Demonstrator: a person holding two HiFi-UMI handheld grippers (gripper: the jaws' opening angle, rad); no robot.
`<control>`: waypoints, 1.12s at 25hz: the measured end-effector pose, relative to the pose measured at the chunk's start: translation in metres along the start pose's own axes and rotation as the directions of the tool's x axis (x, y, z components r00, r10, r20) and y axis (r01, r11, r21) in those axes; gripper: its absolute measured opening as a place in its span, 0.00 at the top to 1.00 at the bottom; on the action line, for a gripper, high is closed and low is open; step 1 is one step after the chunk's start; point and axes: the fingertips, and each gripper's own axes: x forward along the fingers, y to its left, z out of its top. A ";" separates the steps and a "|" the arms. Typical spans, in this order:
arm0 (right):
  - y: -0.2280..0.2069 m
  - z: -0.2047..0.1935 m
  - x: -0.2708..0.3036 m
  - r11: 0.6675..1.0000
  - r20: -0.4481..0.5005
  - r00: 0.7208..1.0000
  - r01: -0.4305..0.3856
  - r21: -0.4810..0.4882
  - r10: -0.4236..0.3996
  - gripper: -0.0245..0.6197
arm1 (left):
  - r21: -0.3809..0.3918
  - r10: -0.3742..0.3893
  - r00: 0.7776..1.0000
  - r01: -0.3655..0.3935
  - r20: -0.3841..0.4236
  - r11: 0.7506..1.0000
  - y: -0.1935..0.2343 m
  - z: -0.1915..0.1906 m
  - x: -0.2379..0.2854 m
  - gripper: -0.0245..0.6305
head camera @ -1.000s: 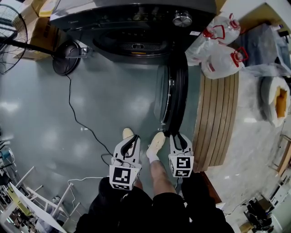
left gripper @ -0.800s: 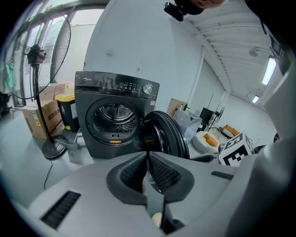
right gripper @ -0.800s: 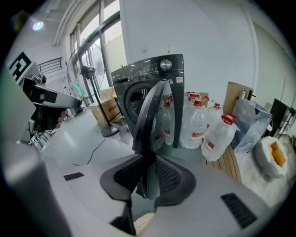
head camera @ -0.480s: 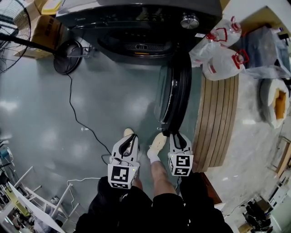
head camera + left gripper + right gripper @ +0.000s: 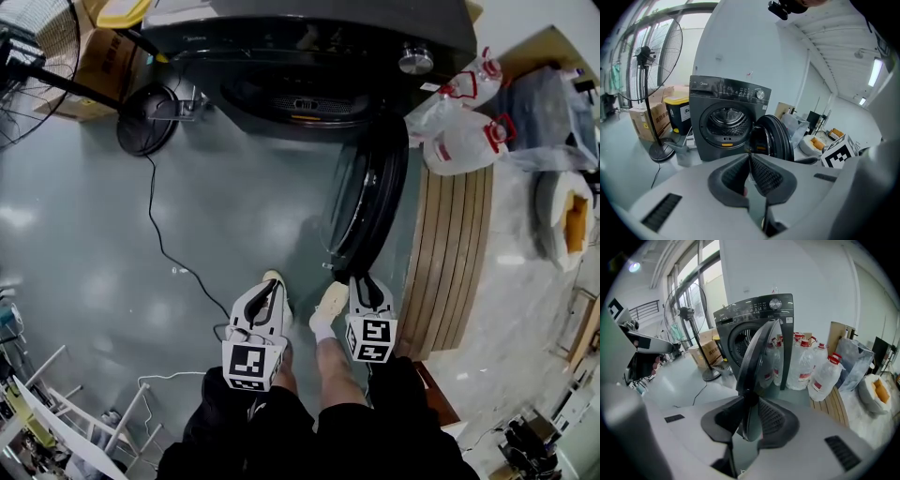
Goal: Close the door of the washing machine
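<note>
- The door (image 5: pixel 366 202) has swung a little toward the washing machine (image 5: pixel 309 37) since a second ago. It still sticks far out over the floor.
- The right tongs (image 5: pixel 364 284) pinch the door's near edge, and they are opening a bit.
- The left tongs (image 5: pixel 266 292) are pressed together with nothing in them.
- I think the closing has only just started, and a long push is left.

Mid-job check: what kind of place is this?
Probably a workshop or storage space: a washing machine on a bare floor, beside cardboard boxes, big water jugs and a pedestal fan.
</note>
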 end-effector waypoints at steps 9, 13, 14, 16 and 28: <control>0.046 0.015 0.018 1.000 0.001 1.000 0.018 -0.014 -0.018 0.78 | -0.013 0.012 1.000 -0.012 -0.001 1.000 0.053 -0.005 -0.020 0.91; 0.069 0.023 0.030 1.000 -0.007 1.000 0.012 -0.012 -0.012 0.77 | -0.029 0.007 1.000 -0.006 0.020 1.000 0.077 -0.001 -0.024 0.91; 0.075 0.026 0.033 1.000 -0.010 1.000 0.010 -0.011 -0.010 0.77 | -0.031 0.004 1.000 -0.003 0.019 1.000 0.082 -0.002 -0.025 0.91; 0.085 0.030 0.039 1.000 -0.014 1.000 0.007 -0.002 -0.007 0.76 | -0.033 -0.002 1.000 0.002 0.015 0.999 0.092 -0.002 -0.025 0.91; 0.132 0.058 0.070 0.996 -0.012 0.999 0.049 0.073 -0.049 0.75 | -0.034 -0.021 0.999 0.022 0.027 0.999 0.160 0.011 -0.029 0.91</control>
